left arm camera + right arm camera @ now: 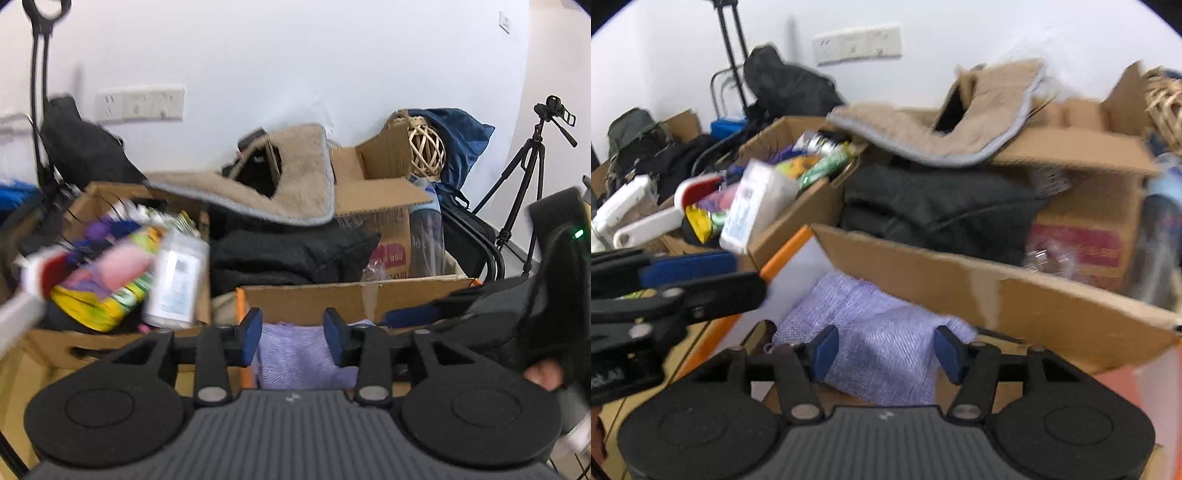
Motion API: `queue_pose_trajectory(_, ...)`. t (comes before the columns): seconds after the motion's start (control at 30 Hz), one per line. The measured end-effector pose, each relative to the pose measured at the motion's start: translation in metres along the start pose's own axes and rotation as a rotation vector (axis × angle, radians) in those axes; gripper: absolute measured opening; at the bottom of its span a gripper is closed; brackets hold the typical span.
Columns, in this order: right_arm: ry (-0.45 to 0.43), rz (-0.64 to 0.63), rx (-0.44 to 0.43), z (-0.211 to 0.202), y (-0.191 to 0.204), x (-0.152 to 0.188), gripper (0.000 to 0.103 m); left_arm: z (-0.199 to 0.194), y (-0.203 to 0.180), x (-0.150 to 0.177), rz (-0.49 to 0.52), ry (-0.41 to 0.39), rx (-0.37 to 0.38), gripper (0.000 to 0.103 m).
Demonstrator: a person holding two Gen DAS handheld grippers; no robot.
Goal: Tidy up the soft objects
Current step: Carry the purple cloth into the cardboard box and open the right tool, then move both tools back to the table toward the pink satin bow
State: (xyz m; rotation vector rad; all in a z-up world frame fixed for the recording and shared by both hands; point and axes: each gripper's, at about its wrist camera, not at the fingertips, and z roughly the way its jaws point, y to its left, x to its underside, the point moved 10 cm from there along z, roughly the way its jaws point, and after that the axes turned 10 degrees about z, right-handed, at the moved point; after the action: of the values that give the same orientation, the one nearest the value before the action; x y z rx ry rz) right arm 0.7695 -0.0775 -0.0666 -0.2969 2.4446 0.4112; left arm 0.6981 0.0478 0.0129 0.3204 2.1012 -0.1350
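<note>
A folded lilac knitted cloth (882, 332) lies inside an open cardboard box (960, 291) with an orange edge. My right gripper (886, 350) hangs just above it, open, with its blue pads on either side of the cloth and not pressing on it. My left gripper (293, 341) is open too; the lilac cloth (299, 354) shows between and below its blue pads, clear of them. The left gripper's arm (687, 266) reaches in from the left in the right wrist view. In the left wrist view the right gripper (406, 315) comes in from the right, held by a hand (543, 373).
Left of the box stands another carton (798, 206) full of bottles and coloured packets. Behind lie a black garment (942, 206), a beige fleece mat (942, 125) draped over cartons, a wicker ball (428, 151) and a blue cushion (461, 136). A tripod (524, 177) stands at the right wall.
</note>
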Motion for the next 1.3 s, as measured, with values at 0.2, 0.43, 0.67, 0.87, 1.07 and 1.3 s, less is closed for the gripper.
queue_pose_trajectory(0.2,-0.103,-0.018,0.053,-0.105,-0.009,-0.012,0.064,-0.092,-0.009,-0.027,0.049,-0.06,-0.074,0.083)
queue_pose_trajectory(0.43,-0.236,-0.032,0.127,-0.246,-0.021,0.01,0.08,-0.201,-0.04,-0.046,0.098,-0.125,-0.126,0.1)
queue_pose_trajectory(0.67,-0.412,-0.016,0.099,-0.349,-0.015,0.088,0.081,-0.292,-0.088,0.008,0.141,-0.26,-0.18,0.103)
queue_pose_trajectory(0.87,-0.586,-0.07,0.095,-0.418,-0.006,0.205,0.088,-0.362,-0.134,0.116,0.16,-0.335,-0.195,0.103)
queue_pose_trajectory(1.07,-0.596,-0.087,0.088,-0.436,0.018,0.319,0.09,-0.411,-0.157,0.202,0.13,-0.337,-0.267,0.103)
queue_pose_trajectory(1.3,-0.558,-0.115,0.125,-0.428,0.038,0.397,0.09,-0.418,-0.152,0.248,0.11,-0.268,-0.324,0.103)
